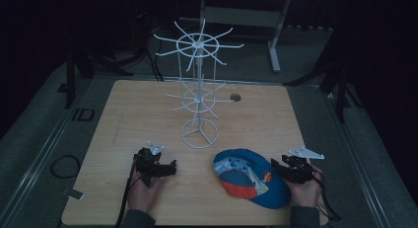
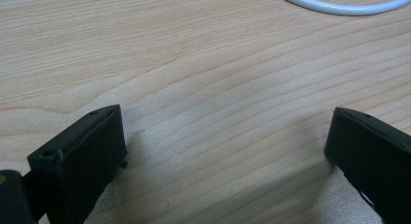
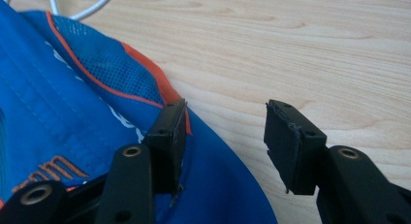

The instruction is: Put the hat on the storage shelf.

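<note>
The blue cap lies on the desk near the wire rack, its edge between the right gripper's open jaws, while the left gripper gapes empty.

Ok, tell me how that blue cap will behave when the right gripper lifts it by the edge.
The cap looks like soft stitched fabric with a mesh panel, so it will probably sag and fold when pinched at the edge. It seems light, so the right gripper, jaws open at its rim, should lift it easily. Pushed, it would likely slide on the smooth table rather than roll.
</note>
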{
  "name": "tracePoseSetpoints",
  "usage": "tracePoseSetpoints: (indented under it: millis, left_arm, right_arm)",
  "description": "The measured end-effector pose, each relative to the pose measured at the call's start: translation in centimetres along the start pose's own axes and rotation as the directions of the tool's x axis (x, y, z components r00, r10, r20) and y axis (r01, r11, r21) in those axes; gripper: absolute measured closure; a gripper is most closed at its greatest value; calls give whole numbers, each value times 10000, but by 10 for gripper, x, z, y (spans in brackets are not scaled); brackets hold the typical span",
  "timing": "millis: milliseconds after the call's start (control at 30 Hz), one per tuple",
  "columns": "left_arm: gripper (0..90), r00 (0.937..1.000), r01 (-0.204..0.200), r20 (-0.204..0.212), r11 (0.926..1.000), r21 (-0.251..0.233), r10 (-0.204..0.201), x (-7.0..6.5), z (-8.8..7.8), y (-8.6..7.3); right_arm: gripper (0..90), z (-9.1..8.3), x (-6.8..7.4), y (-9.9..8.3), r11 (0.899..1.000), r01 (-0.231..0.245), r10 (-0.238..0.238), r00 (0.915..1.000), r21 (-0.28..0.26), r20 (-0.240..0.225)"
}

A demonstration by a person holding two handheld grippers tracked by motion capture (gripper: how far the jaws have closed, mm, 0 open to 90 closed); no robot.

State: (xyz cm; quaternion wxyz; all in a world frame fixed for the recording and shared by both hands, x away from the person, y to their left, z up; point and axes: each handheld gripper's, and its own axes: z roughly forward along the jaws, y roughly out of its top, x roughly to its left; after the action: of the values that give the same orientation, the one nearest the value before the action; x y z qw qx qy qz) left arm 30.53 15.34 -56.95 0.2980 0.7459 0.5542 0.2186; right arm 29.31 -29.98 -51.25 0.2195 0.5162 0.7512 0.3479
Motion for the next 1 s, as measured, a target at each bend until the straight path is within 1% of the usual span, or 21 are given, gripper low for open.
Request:
tracePoseSetpoints:
  millis: [33, 67, 100, 133, 267, 333, 467, 600, 800, 1000]
  left_arm:
    - [14, 10000, 5, -16, 10000, 12, -5, 0, 0, 0]
    - [14, 10000, 15, -19, 10000, 9, -15, 0, 0, 0]
    - [14, 10000, 15, -19, 10000, 9, -15, 0, 0, 0]
    - [14, 10000, 16, -18, 10000, 11, -16, 0, 0, 0]
    - [14, 10000, 14, -17, 10000, 12, -14, 0, 0, 0]
    - [14, 10000, 15, -19, 10000, 11, -15, 0, 0, 0]
    - [14, 10000, 16, -18, 10000, 11, -16, 0, 0, 0]
    - [14, 10000, 34, -21, 10000, -5, -34, 0, 0, 0]
    - [14, 10000, 15, -18, 10000, 12, -15, 0, 0, 0]
    - [14, 10000, 20, -17, 10000, 9, -20, 0, 0, 0]
  right_arm:
    - [498, 0, 0, 0, 10000, 0, 0, 10000, 0, 0]
    - [497, -1, -1, -1, 9999, -130, 129, 9999, -65, -65]
    - [497, -1, -1, -1, 9999, -130, 129, 9999, -65, -65]
    - [497, -2, -2, -1, 9997, -228, 227, 9997, -93, -105]
    - [502, -5, -5, -2, 9981, -594, 588, 9976, -152, -354]
    - [500, -6, -4, -1, 9977, -664, 657, 9968, -141, -447]
    - [502, -7, -2, 1, 9987, -500, 498, 9975, -28, -498]
    - [505, -6, 1, 3, 9996, -224, 229, 9993, 163, -307]
    - [505, -6, 4, 6, 9999, -27, 33, 9993, 164, -363]
    - [489, -11, 0, 13, 9997, 143, -130, 9975, 175, -695]
